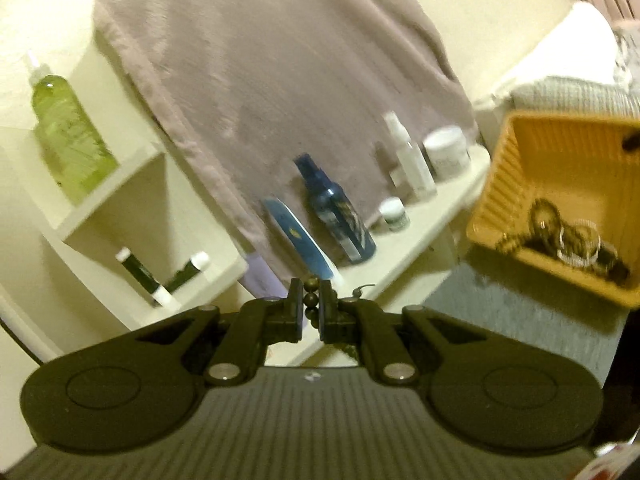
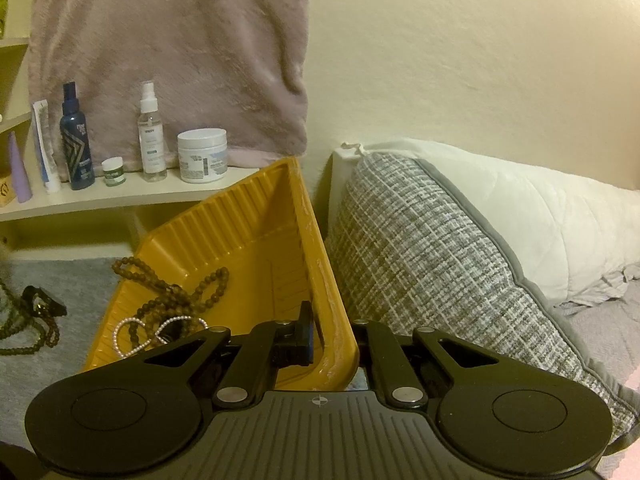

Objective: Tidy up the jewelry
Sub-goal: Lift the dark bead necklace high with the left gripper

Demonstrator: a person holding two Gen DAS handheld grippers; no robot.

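In the left wrist view my left gripper (image 1: 311,305) is shut on a strand of dark bronze beads (image 1: 311,300) that hangs between its pads, with a hook end (image 1: 362,289) sticking out to the right. The yellow ribbed tray (image 1: 516,184) lies at the right with several bead strands and a pearl bracelet (image 1: 576,246) inside. In the right wrist view my right gripper (image 2: 332,344) is shut on the tray's near right rim (image 2: 330,304), one pad inside the tray. Brown bead strands (image 2: 180,296) and a pearl bracelet (image 2: 132,336) lie in the tray (image 2: 248,224).
More beads and a dark watch (image 2: 42,304) lie on the grey bedspread (image 2: 52,360) left of the tray. A low shelf (image 2: 120,196) holds bottles and jars, with a pink fleece (image 2: 180,40) hanging behind. A tweed cushion (image 2: 432,248) and white pillow (image 2: 540,208) stand right of the tray.
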